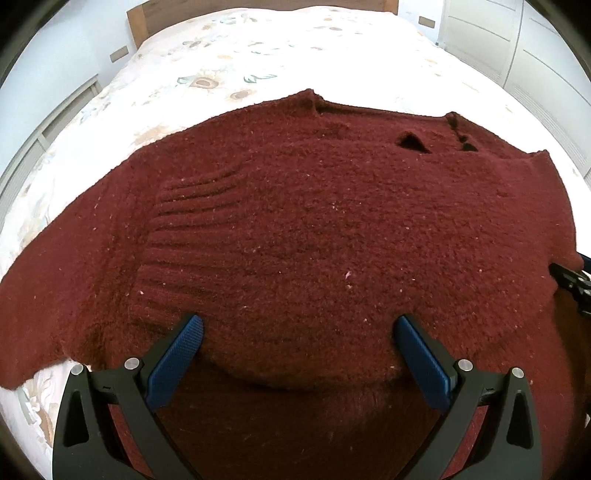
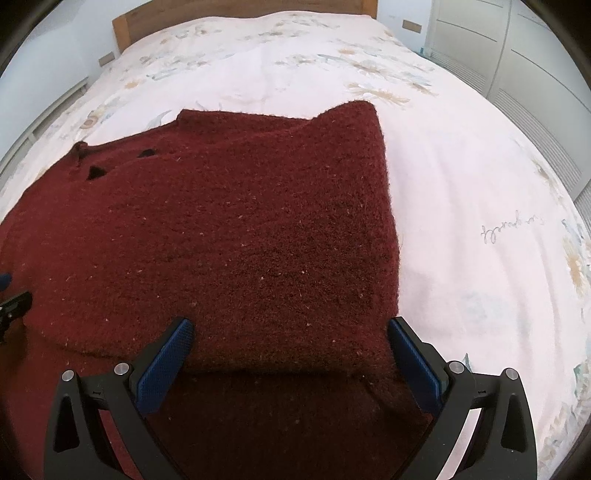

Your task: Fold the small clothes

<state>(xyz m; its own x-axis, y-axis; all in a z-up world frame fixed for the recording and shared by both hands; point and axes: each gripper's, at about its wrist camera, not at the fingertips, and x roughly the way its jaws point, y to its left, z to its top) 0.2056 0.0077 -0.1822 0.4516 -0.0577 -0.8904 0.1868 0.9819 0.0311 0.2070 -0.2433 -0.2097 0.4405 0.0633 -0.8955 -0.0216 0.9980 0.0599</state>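
A dark red knitted sweater [image 1: 314, 221] lies spread on the bed, one sleeve stretched out to the left and a ribbed cuff folded across its middle. In the right wrist view the sweater [image 2: 240, 240] shows a straight folded right side. My left gripper [image 1: 298, 325] stands open over the folded near edge, its blue pads [image 1: 177, 354] on either side of the bulging fabric. My right gripper [image 2: 290, 328] is open too, straddling the near right part of the fold. Each gripper shows at the edge of the other's view.
The bed [image 2: 461, 184] has a white floral cover, with bare cover to the right of and beyond the sweater. A wooden headboard [image 2: 240, 14] stands at the far end. White wardrobe doors [image 2: 535, 74] line the right side.
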